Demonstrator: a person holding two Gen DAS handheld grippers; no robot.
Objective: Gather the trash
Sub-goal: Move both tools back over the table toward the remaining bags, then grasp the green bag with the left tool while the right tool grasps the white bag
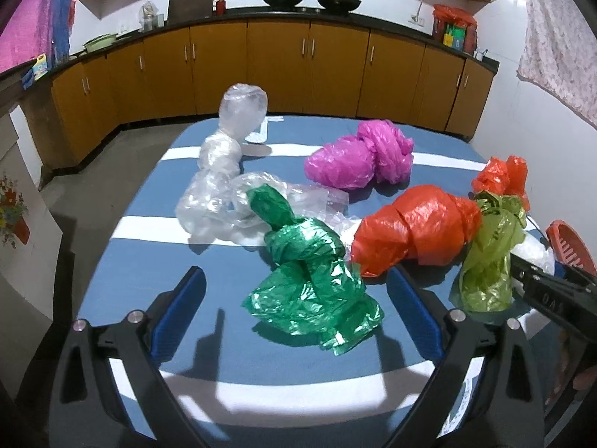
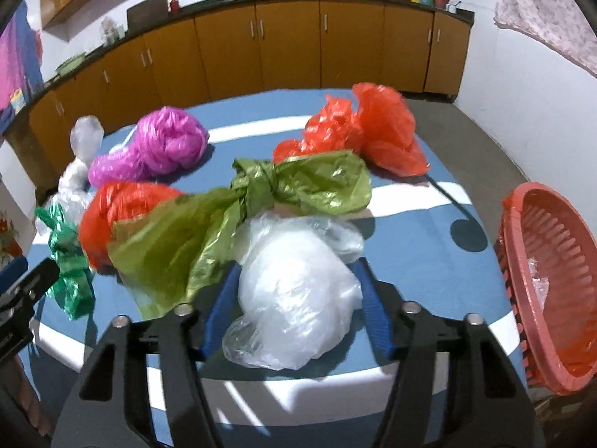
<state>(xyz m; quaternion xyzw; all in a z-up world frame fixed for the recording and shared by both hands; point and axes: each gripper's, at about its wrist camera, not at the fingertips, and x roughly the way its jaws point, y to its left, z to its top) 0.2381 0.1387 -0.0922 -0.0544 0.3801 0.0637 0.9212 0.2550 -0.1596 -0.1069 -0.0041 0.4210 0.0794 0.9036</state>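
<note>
While the right claw (image 2: 294, 283) sits low over the blue, white-striped table (image 2: 418, 261), its two ribbed blue pads flank a puffy, milky-white plastic bag (image 2: 294, 280); both pads lie against the bag's sides, so the claw is pinching it, and the bag's lower edge spills out in thin, glossy folds. Just behind it a translucent olive-green bag (image 2: 261, 201) is knotted at the middle and fans out in limp, wrinkled sheets to either side. A crumpled orange-red bag (image 2: 377, 130) stands further back near the table's far right edge, a second orange-red bundle (image 2: 123, 212) lies left of the olive one, and a shiny magenta bag (image 2: 164, 142) is twisted into a rounded lump towards the far left. At the table's right edge a red plastic basket (image 2: 552, 254) with slotted walls tilts its open mouth towards the table; a scrap of clear film lies inside.

The left claw (image 1: 294, 310) is spread wide above the table, its blue pads well apart on either side of a metallic emerald-green bag (image 1: 309, 280), touching neither side of it. That bag is crinkly and foil-like, wrung into a knotted neck at the top. Beyond it a long clear bag (image 1: 224, 171) is bunched into bubble-like sections, with a rounded, inflated end rising at the far side.
</note>
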